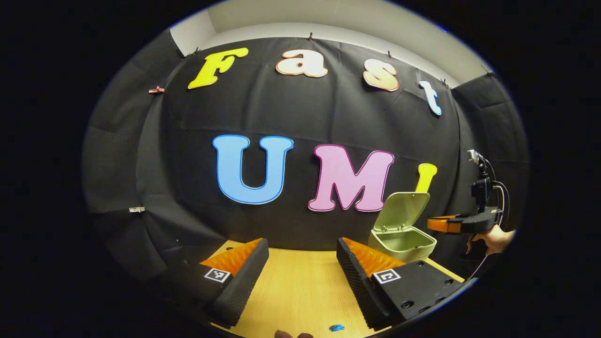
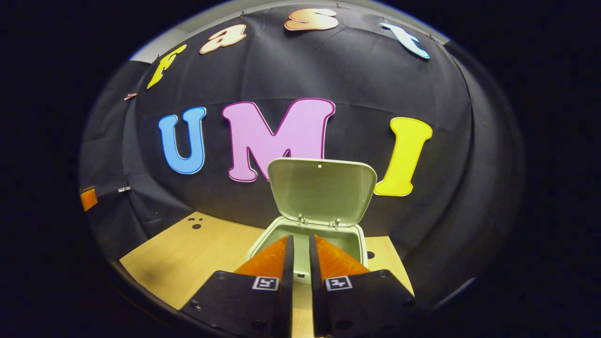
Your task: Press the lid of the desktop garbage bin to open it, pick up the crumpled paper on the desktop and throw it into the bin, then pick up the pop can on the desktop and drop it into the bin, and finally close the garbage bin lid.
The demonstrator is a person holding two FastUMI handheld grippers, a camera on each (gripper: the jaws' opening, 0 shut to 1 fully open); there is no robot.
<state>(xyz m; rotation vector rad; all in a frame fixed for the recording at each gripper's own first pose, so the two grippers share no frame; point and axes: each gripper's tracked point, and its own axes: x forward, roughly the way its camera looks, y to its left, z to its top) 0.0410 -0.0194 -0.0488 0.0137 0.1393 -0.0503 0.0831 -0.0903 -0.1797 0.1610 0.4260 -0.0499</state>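
Note:
The pale green desktop bin (image 1: 403,240) stands at the back right of the wooden table (image 1: 296,281), its lid (image 1: 404,209) swung up and open. My left gripper (image 1: 303,244) hangs open over the table, left of the bin, with nothing between its fingers. Farther right, a hand (image 1: 493,238) holds my right gripper (image 1: 434,224) level beside the bin's rim. In the right gripper view the bin (image 2: 263,237) sits straight ahead with its lid (image 2: 321,190) upright. The right gripper (image 2: 301,239) points into the opening, fingers almost together with a thin bare gap.
A small blue scrap (image 1: 336,327) lies on the table near its front edge. Dark holes (image 2: 195,224) mark the tabletop left of the bin. The black cloth wall rises directly behind the bin and the table's far edge.

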